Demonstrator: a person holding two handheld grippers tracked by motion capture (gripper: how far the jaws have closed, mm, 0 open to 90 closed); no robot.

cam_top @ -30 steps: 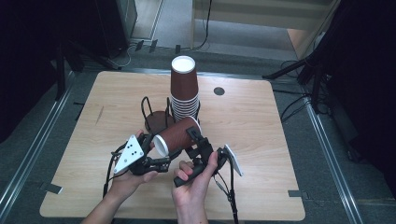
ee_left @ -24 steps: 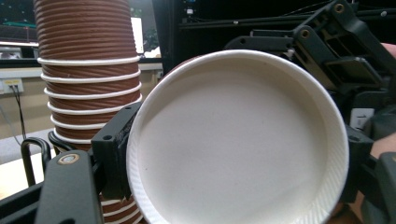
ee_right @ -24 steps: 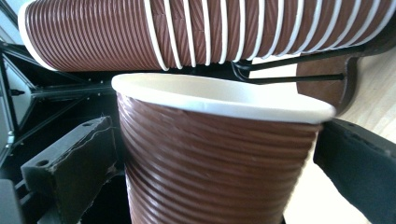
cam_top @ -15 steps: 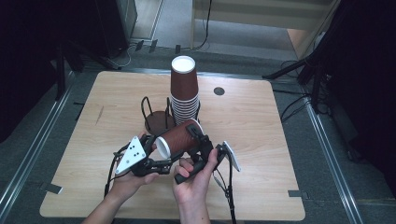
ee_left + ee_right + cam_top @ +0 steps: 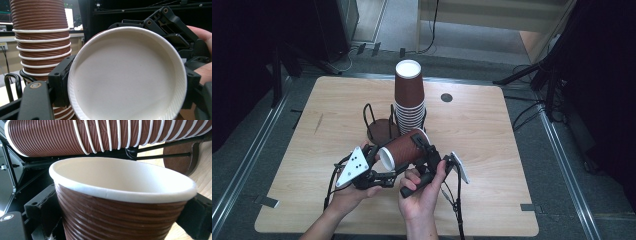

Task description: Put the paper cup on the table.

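A brown ribbed paper cup (image 5: 404,147) lies on its side in the air over the table's front middle, held between both grippers. Its white base (image 5: 125,75) faces my left gripper (image 5: 379,159), whose jaws sit on either side of the base end. They have just been opening a little and still touch the cup. My right gripper (image 5: 426,149) is shut across the cup near its rolled white rim (image 5: 120,192). A hand holds each gripper.
A tall stack of brown cups (image 5: 408,100) stands upside down just behind the held cup, also seen close in the left gripper view (image 5: 41,37). Beside it is a black wire cup holder (image 5: 379,127) with a round brown base. Bare wooden table (image 5: 492,140) lies around.
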